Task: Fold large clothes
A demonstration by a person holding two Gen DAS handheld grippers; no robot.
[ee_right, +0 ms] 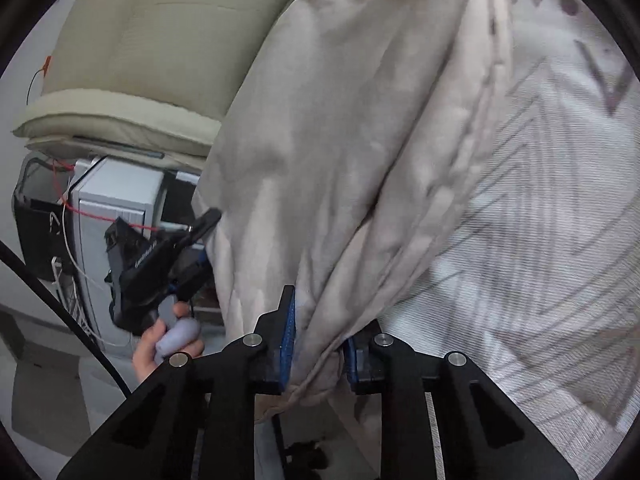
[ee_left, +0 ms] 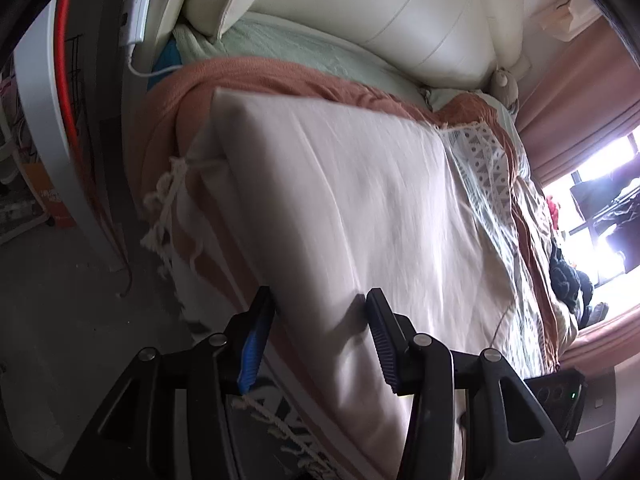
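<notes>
A large beige garment (ee_left: pixel 340 200) lies folded flat on a sofa covered with a patterned throw. My left gripper (ee_left: pixel 318 312) sits at the garment's near edge with its jaws spread wide; the cloth edge lies between them and neither pad presses it. In the right wrist view the same garment (ee_right: pixel 340 140) hangs in bunched folds. My right gripper (ee_right: pixel 320 340) is shut on a gathered fold of it. The left gripper (ee_right: pixel 168 264) shows there too, held in a hand at the garment's left edge.
A rust and white patterned throw (ee_left: pixel 492 172) with fringe covers the sofa. Cream cushions (ee_left: pixel 360 12) stand behind. A white cabinet (ee_right: pixel 116 208) with cables stands left of the sofa. Pink curtains (ee_left: pixel 580 92) and a bright window are to the right.
</notes>
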